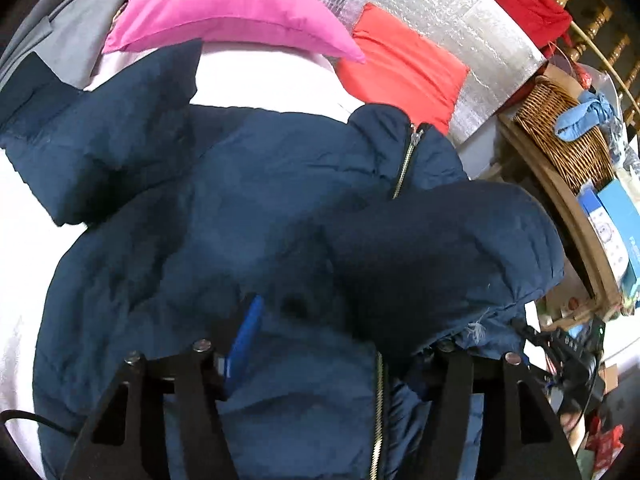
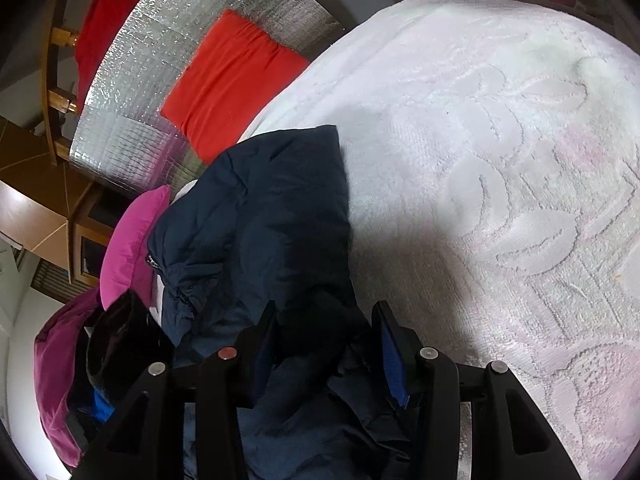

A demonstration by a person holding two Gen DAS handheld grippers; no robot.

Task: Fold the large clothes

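- Jacket, navy and puffy, lies zipped and face-up on the bed, right under both claws; we judge it light but bulky, soft, springy, and slick enough to slide out of a shallow grip.
- Our left claw stands spread over the lower front beside the zipper; we see nothing pinched between its fingers, though the far finger is partly hidden by a fold of sleeve.
- Our right claw is partly closed, with a dark bunch of the jacket's fabric between its blue pads; it looks pinched on the jacket, though shadow hides the exact contact.
- We would take hold at hems, cuffs or seam edges, where the padding thins and a bite holds; the thick quilted middle likely puffs back.
- One sleeve is laid across the chest, the other sleeve stretches away to the side.
- Beneath it, the white bedspread is plush and textured, so the cloth should drag rather than glide.
- Farther off lie a pink pillow and an orange cushion against a silvery foil panel.
- Beyond, a wicker basket sits on cluttered wooden furniture.
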